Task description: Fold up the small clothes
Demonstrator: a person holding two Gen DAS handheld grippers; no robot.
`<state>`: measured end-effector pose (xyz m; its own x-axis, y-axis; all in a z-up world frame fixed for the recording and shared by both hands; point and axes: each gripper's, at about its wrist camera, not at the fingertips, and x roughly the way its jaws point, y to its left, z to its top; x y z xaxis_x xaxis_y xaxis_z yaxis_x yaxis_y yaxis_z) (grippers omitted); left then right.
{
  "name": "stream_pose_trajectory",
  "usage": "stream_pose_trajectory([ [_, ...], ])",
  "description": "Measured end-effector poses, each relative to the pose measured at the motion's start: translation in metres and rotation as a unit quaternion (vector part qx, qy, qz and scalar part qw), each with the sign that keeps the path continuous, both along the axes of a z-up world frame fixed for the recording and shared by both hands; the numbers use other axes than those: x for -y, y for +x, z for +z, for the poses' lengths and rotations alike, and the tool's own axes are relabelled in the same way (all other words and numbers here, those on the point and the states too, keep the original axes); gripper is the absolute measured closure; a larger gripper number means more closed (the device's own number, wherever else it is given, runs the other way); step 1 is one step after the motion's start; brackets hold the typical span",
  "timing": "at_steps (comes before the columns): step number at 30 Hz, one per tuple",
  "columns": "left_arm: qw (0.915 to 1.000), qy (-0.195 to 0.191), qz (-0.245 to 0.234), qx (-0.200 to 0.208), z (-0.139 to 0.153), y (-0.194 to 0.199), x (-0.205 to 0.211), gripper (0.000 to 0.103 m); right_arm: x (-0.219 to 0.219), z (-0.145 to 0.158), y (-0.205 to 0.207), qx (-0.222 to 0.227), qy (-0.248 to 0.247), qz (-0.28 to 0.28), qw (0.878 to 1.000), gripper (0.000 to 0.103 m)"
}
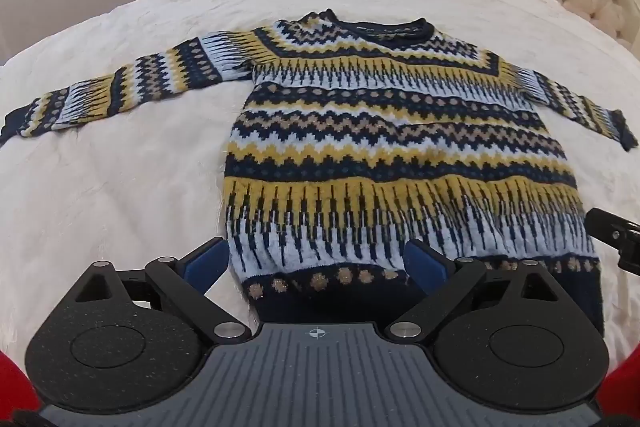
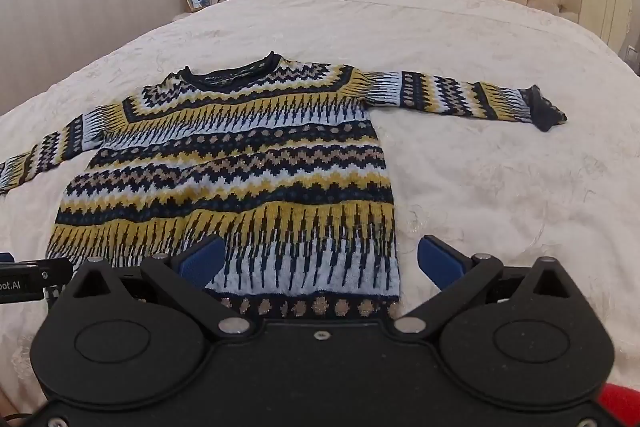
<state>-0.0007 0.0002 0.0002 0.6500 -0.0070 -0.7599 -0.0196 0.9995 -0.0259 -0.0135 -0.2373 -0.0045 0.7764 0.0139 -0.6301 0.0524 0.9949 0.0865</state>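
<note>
While sweater [image 1: 384, 147] lies flat on bedspread [image 1: 120, 187] — left gripper [image 1: 320, 263], right gripper [image 2: 320, 261] fingers spread wide, gripping nothing.

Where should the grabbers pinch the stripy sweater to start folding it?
Probably the dark bottom hem, one corner each. The sweater lies flat, front up, hem nearest both grippers. The left gripper and the right gripper are open and already straddle the hem corners, so come from the near edge, low, sliding one finger under the hem.
</note>
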Motion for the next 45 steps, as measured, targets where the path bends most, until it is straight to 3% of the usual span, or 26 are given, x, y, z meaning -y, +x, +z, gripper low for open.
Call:
stream_pose_trajectory([
  [2, 1.0, -0.003, -0.006, -0.003, 0.0, -0.001, -0.001, 0.012, -0.001, -0.001, 0.0, -0.003, 0.001, 0.001, 1.0, 0.001],
  [13, 0.9994, 0.023, -0.015, -0.019, -0.008, -0.001, 0.004, 0.012, -0.004, -0.006, 0.01, -0.058, -0.016, -0.006, 0.998, 0.001],
  [21, 0.9987, 0.016, -0.026, -0.04, -0.009, 0.002, 0.005, 0.012, -0.003, -0.007, 0.01, -0.078, -0.016, -0.015, 0.997, 0.001],
  [35, 0.9991, 0.016, -0.027, -0.028, -0.009, -0.015, 0.012, 0.012, 0.003, 0.001, -0.015, -0.061, 0.031, -0.034, 0.997, 0.001],
  [45, 0.9993, 0.009, -0.022, -0.028, -0.011, -0.019, 0.01, 0.012, -0.007, -0.003, -0.02, -0.054, 0.004, -0.019, 0.998, 0.001],
])
